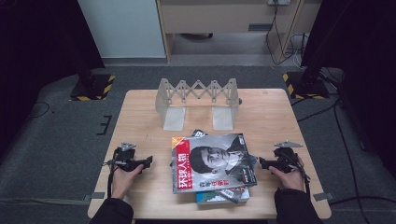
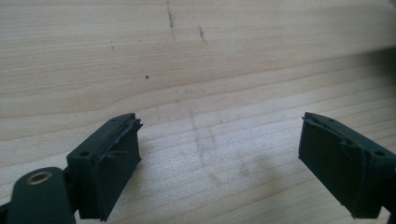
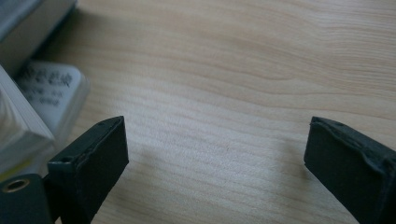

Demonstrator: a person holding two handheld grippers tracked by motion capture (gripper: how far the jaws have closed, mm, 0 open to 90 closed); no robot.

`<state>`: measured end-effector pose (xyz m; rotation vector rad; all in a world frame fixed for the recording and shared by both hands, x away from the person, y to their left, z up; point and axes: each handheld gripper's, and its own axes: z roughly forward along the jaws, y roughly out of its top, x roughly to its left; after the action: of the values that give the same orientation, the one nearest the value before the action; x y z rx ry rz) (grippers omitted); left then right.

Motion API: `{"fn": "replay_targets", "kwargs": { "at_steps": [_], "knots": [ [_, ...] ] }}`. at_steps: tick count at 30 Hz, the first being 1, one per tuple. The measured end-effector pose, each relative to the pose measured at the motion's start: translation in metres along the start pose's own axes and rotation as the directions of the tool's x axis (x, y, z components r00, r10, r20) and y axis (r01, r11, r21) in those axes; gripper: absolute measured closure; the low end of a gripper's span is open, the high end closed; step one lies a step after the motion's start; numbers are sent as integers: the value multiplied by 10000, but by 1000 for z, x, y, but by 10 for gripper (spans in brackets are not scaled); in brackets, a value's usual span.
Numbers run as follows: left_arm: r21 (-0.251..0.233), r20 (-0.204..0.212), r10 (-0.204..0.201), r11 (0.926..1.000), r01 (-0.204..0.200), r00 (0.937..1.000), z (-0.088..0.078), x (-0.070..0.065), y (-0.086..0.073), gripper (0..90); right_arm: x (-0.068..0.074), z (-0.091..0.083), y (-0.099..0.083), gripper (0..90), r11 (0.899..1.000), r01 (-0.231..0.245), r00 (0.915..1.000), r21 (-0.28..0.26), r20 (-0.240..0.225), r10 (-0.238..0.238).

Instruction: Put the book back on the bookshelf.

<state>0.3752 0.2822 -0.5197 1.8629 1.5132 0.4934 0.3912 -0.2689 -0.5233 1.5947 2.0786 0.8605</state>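
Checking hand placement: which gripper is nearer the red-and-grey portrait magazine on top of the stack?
Right, narrowly. The right gripper sits just off the red-and-grey portrait magazine, jaws open; the left gripper lies across a wider strip of bare wood, also open.

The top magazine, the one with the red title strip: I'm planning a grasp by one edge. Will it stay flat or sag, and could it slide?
The top magazine looks thin and glossy, so it would probably droop if lifted by one edge. It lies askew on the other magazines, so a push would likely slide it off.
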Motion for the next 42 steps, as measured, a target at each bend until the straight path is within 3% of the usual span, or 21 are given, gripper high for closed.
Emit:
{"fn": "replay_targets", "kwargs": {
  "at_steps": [2,8,14,27,42],
  "knots": [
    [-244,270,-282,9993,288,9992,-5,-2,2,133,-3,-5,2,70,9991,-365,9993,-220,-21,365],
    [-686,700,-676,9950,724,9953,-20,-5,2,161,-1,-19,7,84,9957,-518,9986,-769,-158,507],
    [-1050,931,-563,9923,660,9941,-31,-9,3,180,9,-26,15,91,9948,-400,9979,-938,-538,351],
    [-1564,1748,-357,9856,636,9840,-45,-26,5,224,33,-44,30,89,9844,-240,9931,-1745,-1169,35],
    [-1645,2137,78,9860,281,9769,-50,-40,3,250,53,-51,40,89,9792,-163,9860,-2025,-1656,-178]
  ]
}}
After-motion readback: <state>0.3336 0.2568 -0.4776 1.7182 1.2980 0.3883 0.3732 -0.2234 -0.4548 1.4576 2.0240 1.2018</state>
